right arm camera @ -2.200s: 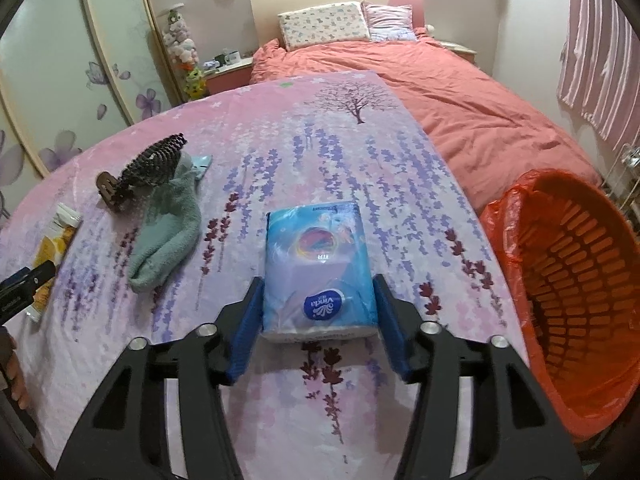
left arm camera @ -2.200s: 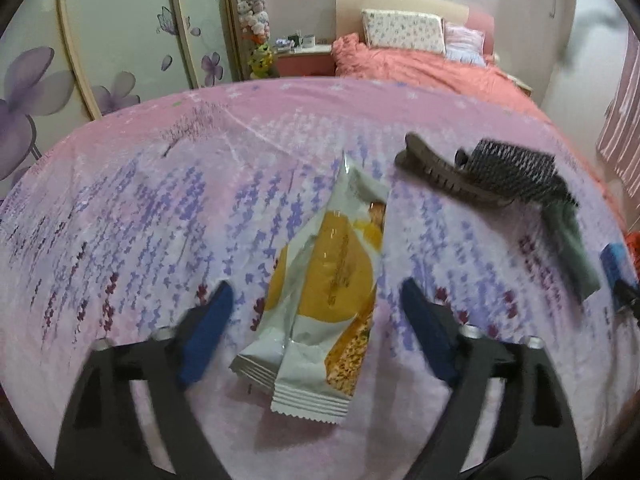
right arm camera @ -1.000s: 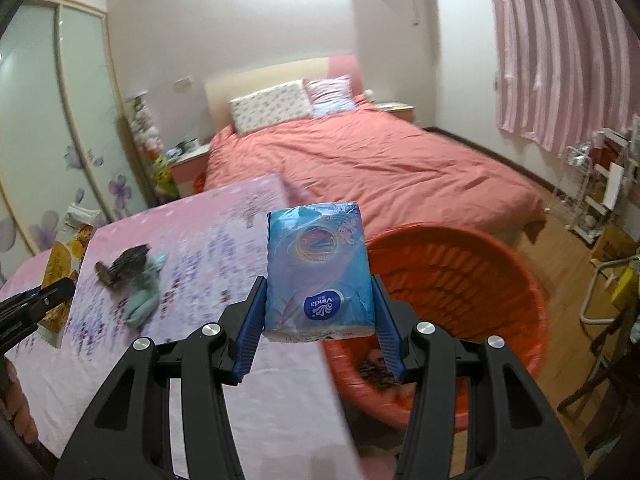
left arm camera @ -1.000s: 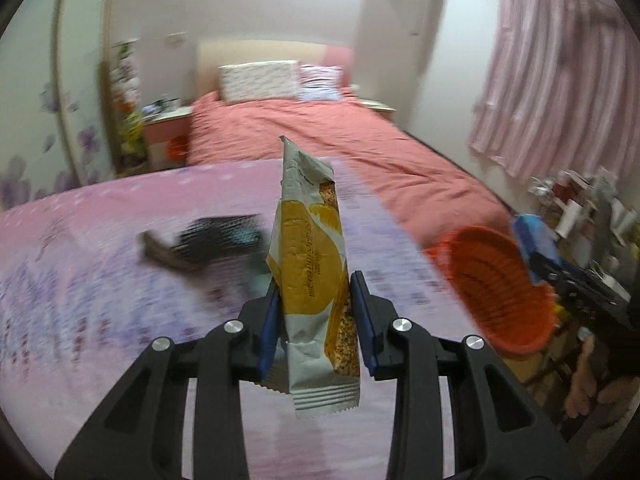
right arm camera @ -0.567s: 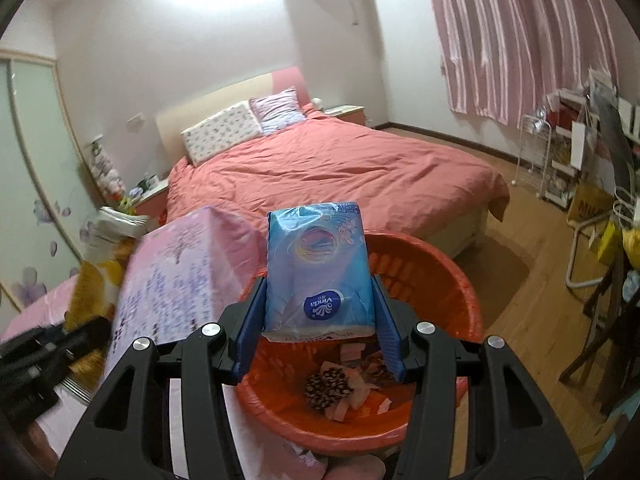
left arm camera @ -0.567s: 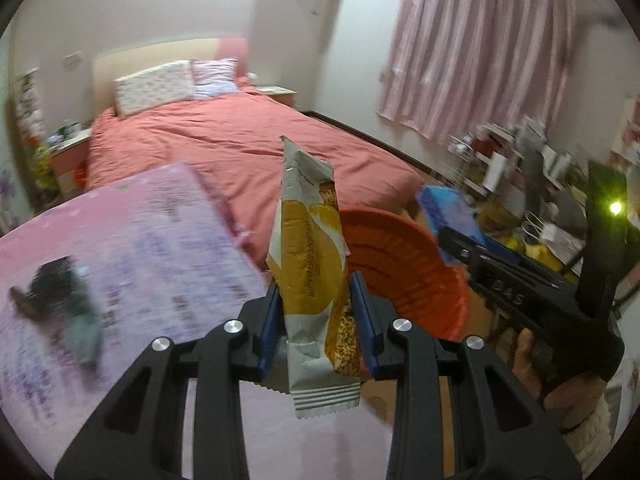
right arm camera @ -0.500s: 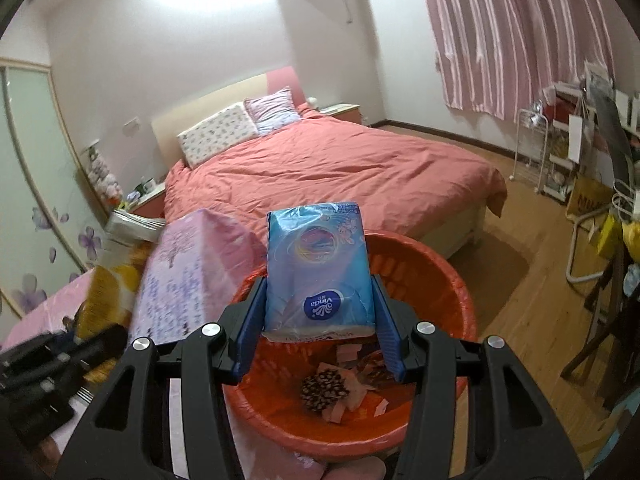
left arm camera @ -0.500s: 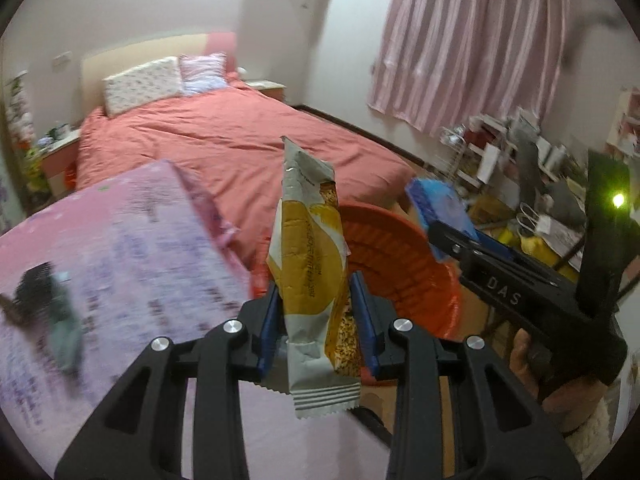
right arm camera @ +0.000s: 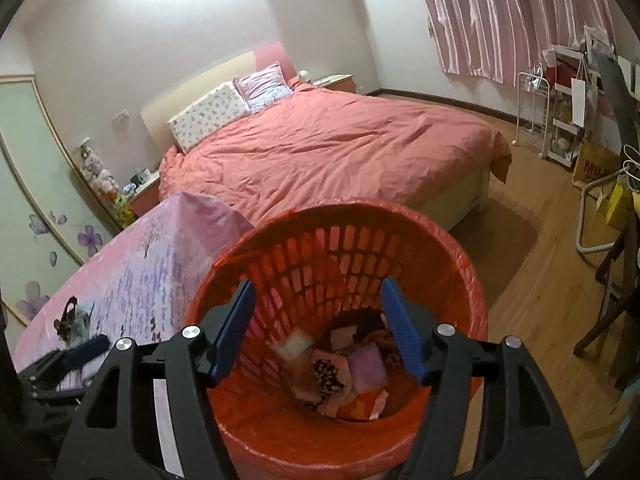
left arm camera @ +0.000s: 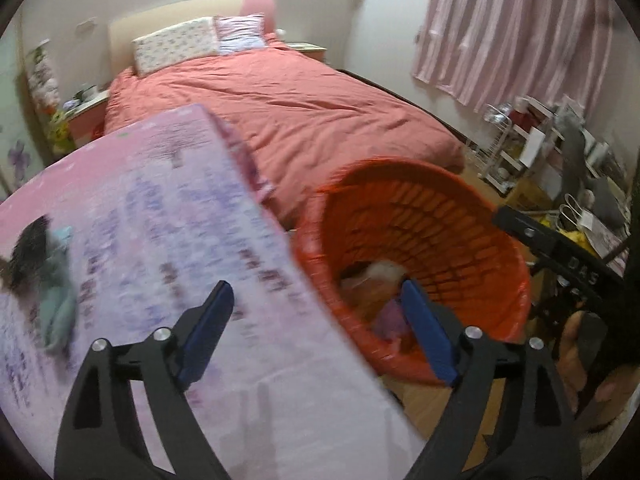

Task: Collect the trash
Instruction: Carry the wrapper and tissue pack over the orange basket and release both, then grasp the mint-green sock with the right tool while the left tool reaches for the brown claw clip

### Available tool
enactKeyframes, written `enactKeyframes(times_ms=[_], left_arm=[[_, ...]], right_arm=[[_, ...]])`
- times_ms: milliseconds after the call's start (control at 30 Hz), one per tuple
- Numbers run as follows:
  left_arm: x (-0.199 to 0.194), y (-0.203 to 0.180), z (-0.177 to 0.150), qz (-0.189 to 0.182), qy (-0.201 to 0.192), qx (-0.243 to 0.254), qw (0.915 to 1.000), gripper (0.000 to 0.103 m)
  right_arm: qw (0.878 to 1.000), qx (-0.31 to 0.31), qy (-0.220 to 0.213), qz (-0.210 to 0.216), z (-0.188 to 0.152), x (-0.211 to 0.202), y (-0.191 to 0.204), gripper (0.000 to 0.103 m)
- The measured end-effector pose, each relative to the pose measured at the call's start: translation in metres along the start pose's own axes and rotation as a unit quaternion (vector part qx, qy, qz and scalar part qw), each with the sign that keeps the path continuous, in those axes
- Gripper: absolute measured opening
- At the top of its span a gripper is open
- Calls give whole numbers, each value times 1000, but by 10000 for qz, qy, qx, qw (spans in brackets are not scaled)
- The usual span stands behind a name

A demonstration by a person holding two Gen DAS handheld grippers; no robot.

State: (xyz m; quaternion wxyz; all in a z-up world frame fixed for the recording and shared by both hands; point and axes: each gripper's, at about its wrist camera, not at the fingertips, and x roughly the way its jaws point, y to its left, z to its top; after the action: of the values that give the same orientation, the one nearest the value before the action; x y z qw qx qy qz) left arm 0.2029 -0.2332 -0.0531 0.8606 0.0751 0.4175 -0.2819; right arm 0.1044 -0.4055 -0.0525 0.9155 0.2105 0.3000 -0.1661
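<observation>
Inside orange basket (right arm camera: 452, 264), blurred wrappers (right arm camera: 344, 376).

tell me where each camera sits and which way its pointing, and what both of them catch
Left wrist: rides the left gripper, angled down over the edge of the pink cloth-covered table toward the orange basket; shows its own two blue-padded fingers, jaws opening with nothing between, plus the right gripper and a hand.
Right wrist: rides the right gripper, looking down into the basket at the trash; its jaws are opening, empty; the left gripper shows at lower left.
Shared: basket, table, red bed, striped curtain.
</observation>
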Motion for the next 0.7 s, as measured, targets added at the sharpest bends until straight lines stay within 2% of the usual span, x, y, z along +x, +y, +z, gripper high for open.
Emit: enactKeyframes(times_ms=[133,300,467,567,700], left_arm=[[-24,44,-15,355,-140,-207,9991,86],[-58,113,-43,1087,-257,-542,9923,87],[-86,189,-73,1930,-232,-928,9765,87],[-104,229,-90,2212,-219,-1187,9677,87],[-121,266,-106,2380,-243,-1525,9589,87]], right_arm=[[9994,-315,73,113,-5,-5,27,66],[9955,-794,283,440,-18,-1,81,66],[9862,-1258,588,900,-37,9,151,65],[9778,-1538,785,1187,-50,20,202,63],[9681,-1746,1075,1439,-62,38,251,60]])
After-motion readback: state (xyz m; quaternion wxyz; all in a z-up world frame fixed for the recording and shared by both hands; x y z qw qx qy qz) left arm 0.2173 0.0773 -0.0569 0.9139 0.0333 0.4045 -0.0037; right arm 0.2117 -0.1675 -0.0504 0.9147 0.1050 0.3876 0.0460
